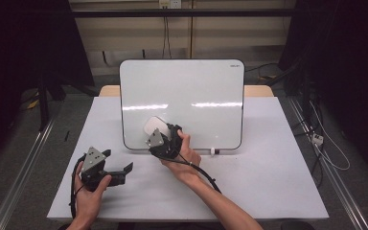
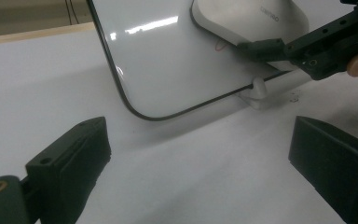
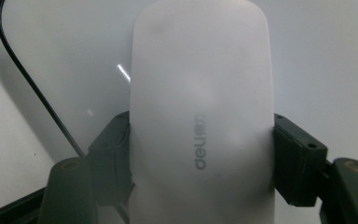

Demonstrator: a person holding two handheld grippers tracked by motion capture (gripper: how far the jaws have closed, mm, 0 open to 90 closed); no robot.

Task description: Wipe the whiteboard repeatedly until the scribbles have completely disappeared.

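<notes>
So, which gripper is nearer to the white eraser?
Right. The right gripper is clamped on the white eraser at the whiteboard. The left gripper rests apart on the table, open.

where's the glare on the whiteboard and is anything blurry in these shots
High view: two bright streaks of glare cross the whiteboard. Left gripper view: one streak near the board's top, the jaws soft. Right gripper view: the white eraser held by the right gripper looks hazy, close up.

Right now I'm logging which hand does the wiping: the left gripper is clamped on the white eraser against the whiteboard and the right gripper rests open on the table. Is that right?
The sides are swapped. The right gripper clamps the white eraser against the whiteboard, as the right gripper view shows; the left gripper rests open on the table.
</notes>
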